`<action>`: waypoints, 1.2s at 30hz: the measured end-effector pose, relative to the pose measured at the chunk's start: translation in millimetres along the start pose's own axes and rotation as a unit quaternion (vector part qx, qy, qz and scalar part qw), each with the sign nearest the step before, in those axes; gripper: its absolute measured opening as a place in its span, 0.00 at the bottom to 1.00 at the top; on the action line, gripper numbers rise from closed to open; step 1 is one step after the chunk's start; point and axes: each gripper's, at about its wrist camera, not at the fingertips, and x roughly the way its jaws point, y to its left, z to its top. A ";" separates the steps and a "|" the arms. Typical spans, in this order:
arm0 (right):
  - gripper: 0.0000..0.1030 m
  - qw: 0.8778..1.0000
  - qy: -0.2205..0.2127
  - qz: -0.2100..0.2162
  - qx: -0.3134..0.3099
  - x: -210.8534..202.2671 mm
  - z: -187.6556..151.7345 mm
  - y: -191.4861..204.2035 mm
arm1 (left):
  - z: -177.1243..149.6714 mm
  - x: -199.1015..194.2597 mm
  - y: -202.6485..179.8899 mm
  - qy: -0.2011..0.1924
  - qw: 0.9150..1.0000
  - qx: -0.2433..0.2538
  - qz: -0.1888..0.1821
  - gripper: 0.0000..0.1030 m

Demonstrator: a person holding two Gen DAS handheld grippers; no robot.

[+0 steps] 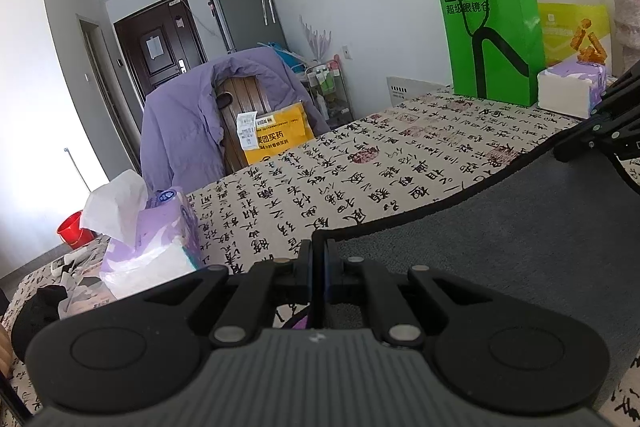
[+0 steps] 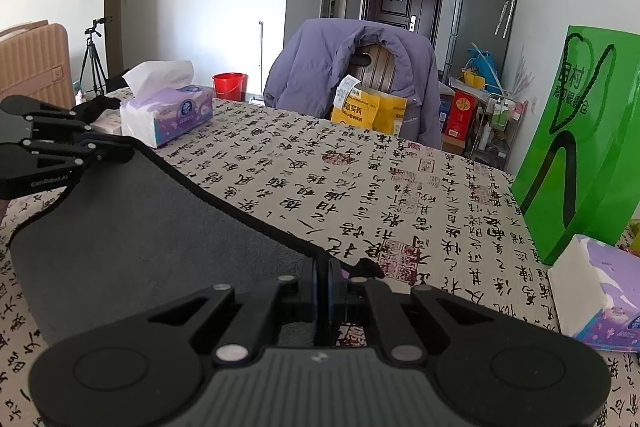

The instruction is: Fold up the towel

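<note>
A dark grey towel with a black hem lies over the calligraphy tablecloth. My left gripper is shut on the towel's far left corner. My right gripper is shut on the towel's far right corner. Both corners are lifted a little, and the far hem hangs taut between the two grippers. In the right wrist view the left gripper shows at the left. In the left wrist view the right gripper shows at the right edge.
A purple tissue pack stands left of the towel. A green paper bag and a second tissue pack stand at the right. A chair draped with a purple jacket and a yellow bag stands past the far table edge.
</note>
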 end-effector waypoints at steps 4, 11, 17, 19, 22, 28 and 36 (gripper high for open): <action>0.04 1.000 0.003 0.000 0.000 4.6 0.2 -1.9 | -0.6 4.7 -0.2 0.002 1.000 0.001 0.000 0.06; 0.53 1.000 0.009 0.004 0.020 10.1 0.7 -6.7 | -1.5 9.4 11.0 0.017 0.999 -0.039 -0.009 0.76; 1.00 0.997 0.028 0.015 0.072 13.9 -0.3 -18.6 | -4.1 4.9 26.5 0.029 0.996 -0.080 -0.022 1.00; 1.00 0.996 0.034 0.018 0.080 15.8 -1.4 -21.2 | -5.3 5.0 30.4 0.034 0.995 -0.090 -0.029 1.00; 1.00 0.996 0.038 0.018 0.079 16.6 -2.4 -19.7 | -6.1 4.2 30.7 0.034 0.995 -0.093 -0.026 1.00; 1.00 0.996 0.040 0.017 0.076 15.3 -3.5 -17.3 | -5.2 -0.6 28.5 0.033 0.995 -0.090 -0.028 1.00; 1.00 0.996 0.036 0.017 0.082 7.7 -2.9 -16.9 | -2.5 -12.3 27.5 0.031 0.995 -0.095 -0.029 1.00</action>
